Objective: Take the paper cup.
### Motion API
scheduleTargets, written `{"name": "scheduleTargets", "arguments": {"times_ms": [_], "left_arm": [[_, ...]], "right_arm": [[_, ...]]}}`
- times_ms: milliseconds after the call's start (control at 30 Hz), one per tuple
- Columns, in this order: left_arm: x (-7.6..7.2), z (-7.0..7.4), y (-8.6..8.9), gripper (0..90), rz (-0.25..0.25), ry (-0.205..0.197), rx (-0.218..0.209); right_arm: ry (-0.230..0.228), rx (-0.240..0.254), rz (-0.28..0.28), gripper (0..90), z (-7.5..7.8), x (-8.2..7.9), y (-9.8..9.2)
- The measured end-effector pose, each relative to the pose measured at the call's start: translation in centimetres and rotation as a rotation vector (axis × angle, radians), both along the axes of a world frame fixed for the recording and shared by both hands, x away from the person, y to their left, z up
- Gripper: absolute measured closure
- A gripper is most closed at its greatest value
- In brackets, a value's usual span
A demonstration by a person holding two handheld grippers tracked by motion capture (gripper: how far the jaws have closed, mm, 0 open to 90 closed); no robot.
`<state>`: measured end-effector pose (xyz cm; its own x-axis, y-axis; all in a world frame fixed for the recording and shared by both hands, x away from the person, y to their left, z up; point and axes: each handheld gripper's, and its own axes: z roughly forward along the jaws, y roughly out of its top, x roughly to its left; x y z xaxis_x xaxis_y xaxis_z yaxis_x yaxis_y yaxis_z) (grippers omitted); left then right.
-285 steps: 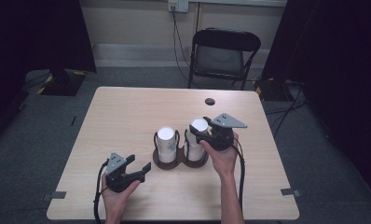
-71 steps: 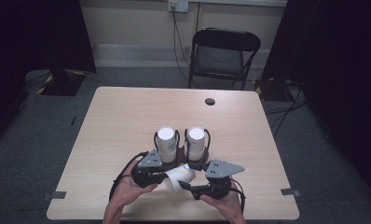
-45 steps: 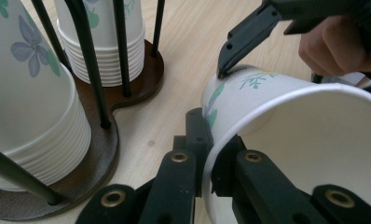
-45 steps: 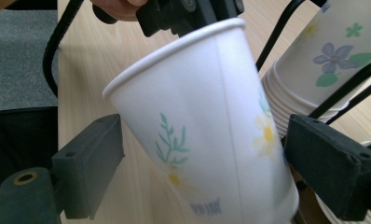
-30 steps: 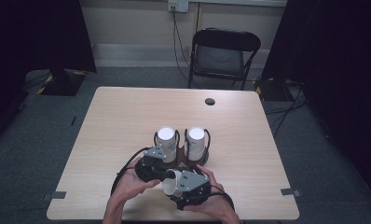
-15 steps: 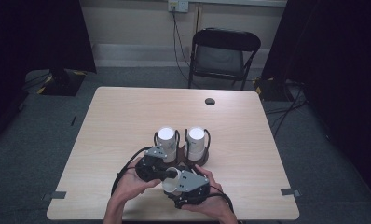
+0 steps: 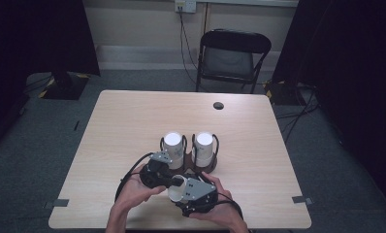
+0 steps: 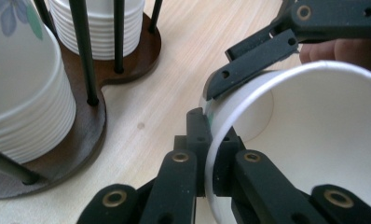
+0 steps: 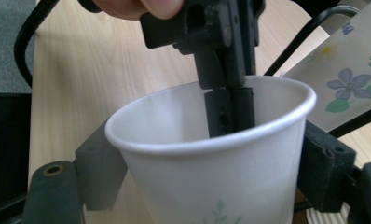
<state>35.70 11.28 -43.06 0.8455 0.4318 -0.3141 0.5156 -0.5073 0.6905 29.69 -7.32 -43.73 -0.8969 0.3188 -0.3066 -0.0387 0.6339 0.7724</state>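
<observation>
Pinched at its rim by the left gripper (image 8: pixel 206 156), a white paper cup (image 9: pixel 211 182) is held just above the table (image 7: pixel 133 121) at its near edge, in front of the wooden rack (image 7: pixel 208 167). The left jaws are pressed together on the cup wall, one inside the mouth and one outside, as is seen in the left gripper view and, from the opposite side, in the right gripper view. The cup's body is flanked by the right gripper (image 9: pixel 211 161), whose jaws have just been closing; they are seen on either side of the cup, touching or nearly touching its wall. Two stacks of cups (image 7: pixel 188 148) are kept upright in the rack just beyond the hands.
</observation>
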Motion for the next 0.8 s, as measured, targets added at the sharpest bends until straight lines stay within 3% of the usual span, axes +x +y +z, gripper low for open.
{"name": "scheduleTargets", "arguments": {"times_ms": [133, 267, 633, 800], "left_arm": [[0.0, -0.1, 0.0, 88.2, 0.007, -0.002, 0.005], [0.0, 0.0, 0.3, 86.1, 0.017, -0.004, -0.006], [-0.5, -0.1, 0.5, 78.2, 0.055, -0.051, -0.04], [-0.8, -0.2, 0.6, 72.0, 0.117, -0.072, -0.06]], "right_arm": [[-0.017, -0.015, -0.012, 23.0, -0.2, -0.1, 0.2], [-0.034, 0.014, -0.027, 24.4, -0.1, -0.1, 0.0], [-0.029, 0.055, -0.058, 25.0, 0.1, 0.1, -0.7], [-0.02, 0.074, -0.075, 25.0, 0.0, 0.1, -0.9]]}}
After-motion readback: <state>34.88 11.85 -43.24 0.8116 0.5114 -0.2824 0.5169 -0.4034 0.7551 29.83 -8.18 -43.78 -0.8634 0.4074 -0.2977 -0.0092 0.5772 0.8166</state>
